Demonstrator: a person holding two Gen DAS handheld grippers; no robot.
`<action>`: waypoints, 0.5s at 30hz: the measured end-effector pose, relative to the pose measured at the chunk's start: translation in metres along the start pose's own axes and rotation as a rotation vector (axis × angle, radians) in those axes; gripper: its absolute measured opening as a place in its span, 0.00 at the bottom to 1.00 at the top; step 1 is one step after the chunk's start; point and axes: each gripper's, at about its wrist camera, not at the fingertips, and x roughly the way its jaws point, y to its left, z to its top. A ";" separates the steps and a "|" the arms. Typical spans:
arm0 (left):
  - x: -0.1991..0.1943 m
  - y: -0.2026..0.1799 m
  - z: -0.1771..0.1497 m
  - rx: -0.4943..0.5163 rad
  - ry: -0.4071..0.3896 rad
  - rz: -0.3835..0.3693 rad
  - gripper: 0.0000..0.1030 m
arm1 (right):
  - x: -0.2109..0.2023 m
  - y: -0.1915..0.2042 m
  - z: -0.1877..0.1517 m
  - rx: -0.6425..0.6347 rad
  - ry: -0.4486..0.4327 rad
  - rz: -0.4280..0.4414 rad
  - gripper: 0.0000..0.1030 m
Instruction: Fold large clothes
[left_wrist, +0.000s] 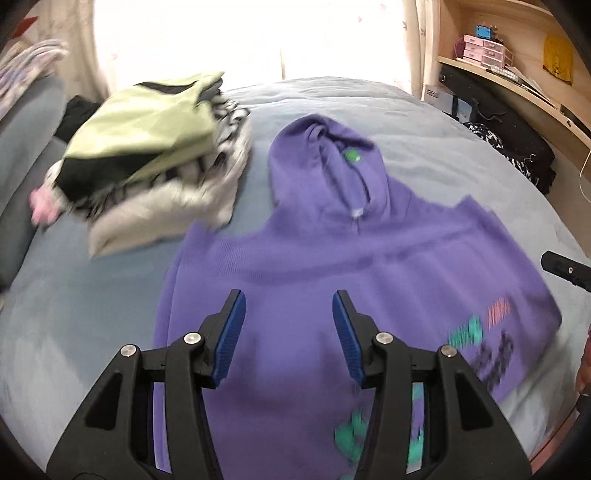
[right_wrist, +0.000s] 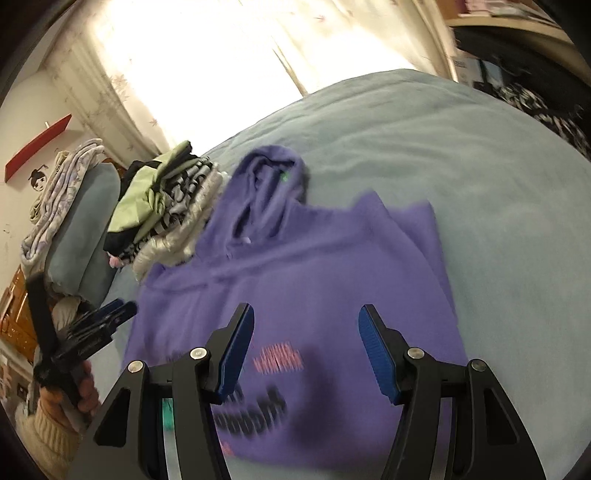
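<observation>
A purple hoodie (left_wrist: 332, 266) lies flat on the blue bed (left_wrist: 424, 110), hood pointing away, its sides folded in, and coloured print shows near its hem. My left gripper (left_wrist: 289, 295) hovers above the hoodie's lower left part, open, with nothing between its blue pads. In the right wrist view the hoodie (right_wrist: 314, 266) spreads below my right gripper (right_wrist: 306, 308), which is also open and empty above the printed area. A hand in a cream sleeve (right_wrist: 55, 417) holds the left gripper (right_wrist: 123, 308) at the hoodie's left edge.
A stack of folded clothes (left_wrist: 147, 158) with a light green piece on top sits just left of the hood, also seen as the stack (right_wrist: 166, 206). A blue pillow (right_wrist: 85, 229) lies further left. Wooden shelves (left_wrist: 517, 74) and dark clothing stand at the bed's right. Bright curtains hang behind.
</observation>
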 end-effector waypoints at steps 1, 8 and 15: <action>0.010 0.000 0.015 0.004 0.005 -0.007 0.45 | 0.008 0.004 0.015 -0.004 0.003 0.011 0.59; 0.119 -0.001 0.113 0.035 0.101 0.026 0.46 | 0.096 0.011 0.112 -0.016 0.054 0.008 0.46; 0.207 0.009 0.156 0.010 0.187 0.095 0.46 | 0.200 -0.008 0.186 0.055 0.141 -0.019 0.46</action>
